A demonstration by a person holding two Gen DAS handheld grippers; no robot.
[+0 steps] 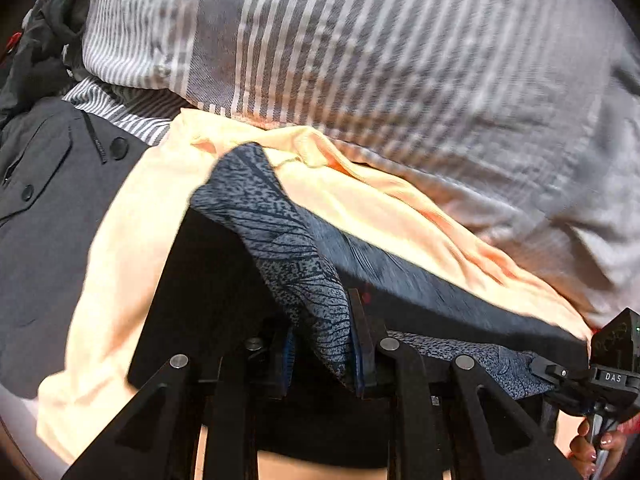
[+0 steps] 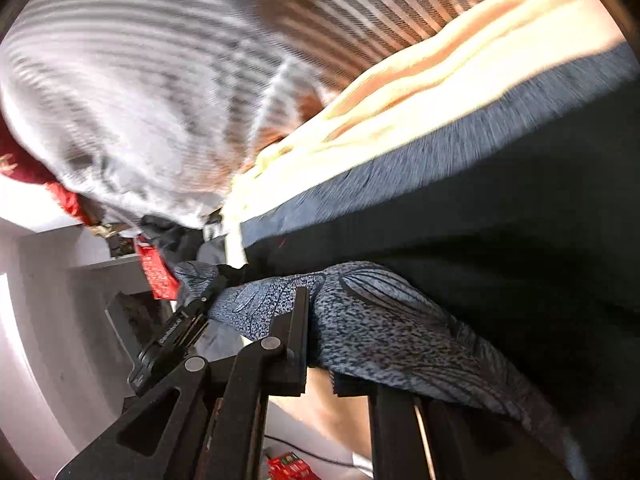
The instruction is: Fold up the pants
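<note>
The pants (image 1: 280, 240) are dark with a blue-grey leaf print and are held up in the air over a pale orange cloth (image 1: 132, 240). My left gripper (image 1: 324, 344) is shut on a printed fold of the pants. My right gripper (image 2: 320, 344) is shut on another printed edge of the pants (image 2: 380, 320), whose black side (image 2: 500, 220) hangs to the right. The right gripper also shows at the left wrist view's lower right (image 1: 600, 372). Both views are blurred by motion.
A grey-and-white striped duvet (image 1: 380, 48) lies behind. A dark grey buttoned jacket (image 1: 48, 208) lies at left. In the right wrist view, red items (image 2: 156, 272) and grey furniture (image 2: 60, 280) show at left, with the duvet (image 2: 140, 80) above.
</note>
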